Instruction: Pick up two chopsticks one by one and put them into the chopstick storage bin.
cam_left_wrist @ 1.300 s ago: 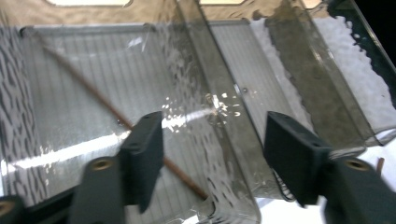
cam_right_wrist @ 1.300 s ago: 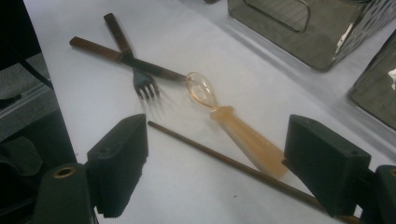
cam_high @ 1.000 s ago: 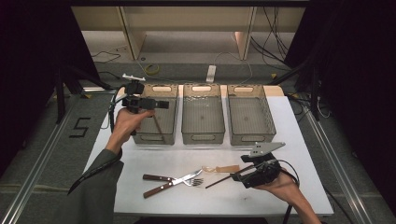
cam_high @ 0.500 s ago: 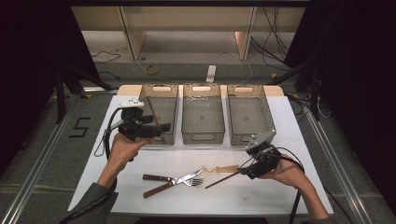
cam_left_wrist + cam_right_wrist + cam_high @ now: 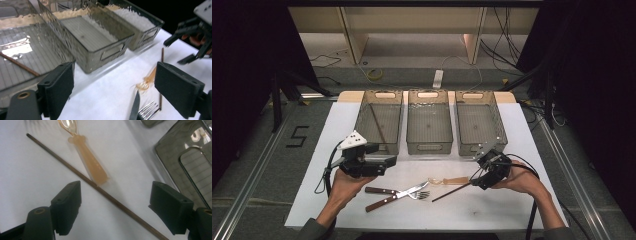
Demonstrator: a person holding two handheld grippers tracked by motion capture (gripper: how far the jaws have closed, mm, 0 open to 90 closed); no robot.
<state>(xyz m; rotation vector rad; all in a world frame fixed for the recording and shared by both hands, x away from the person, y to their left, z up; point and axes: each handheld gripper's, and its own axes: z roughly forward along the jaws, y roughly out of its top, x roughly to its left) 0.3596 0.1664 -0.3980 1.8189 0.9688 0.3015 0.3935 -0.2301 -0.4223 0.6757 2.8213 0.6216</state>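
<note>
I am holding the right gripper (image 5: 478,176) low over the white table (image 5: 492,210), its jaws spread wide and gripping nothing. In the right gripper view the thin brown stick (image 5: 95,185) is running slantwise between the two black pads (image 5: 67,206), and I am not seeing either pad touching it. The stick is lying flat on the table, with the butt of the orange plastic spoon (image 5: 86,157) touching it or just overlapping it; I cannot tell which.

I am keeping the left gripper (image 5: 388,162) above the table just in front of the left bin (image 5: 379,120), jaws also spread wide and empty. In the left gripper view a second brown stick (image 5: 18,64) is lying inside that bin. The middle bin (image 5: 429,121) and right bin (image 5: 477,120) are standing beside it in a row.

Between my two grippers, a knife (image 5: 384,191) and a fork (image 5: 399,197), both with dark wooden handles, are lying crossed on the table, near the spoon's bowl.

For writing, I am reading only a large "5" (image 5: 298,136) marked on the floor to the left of the table.
</note>
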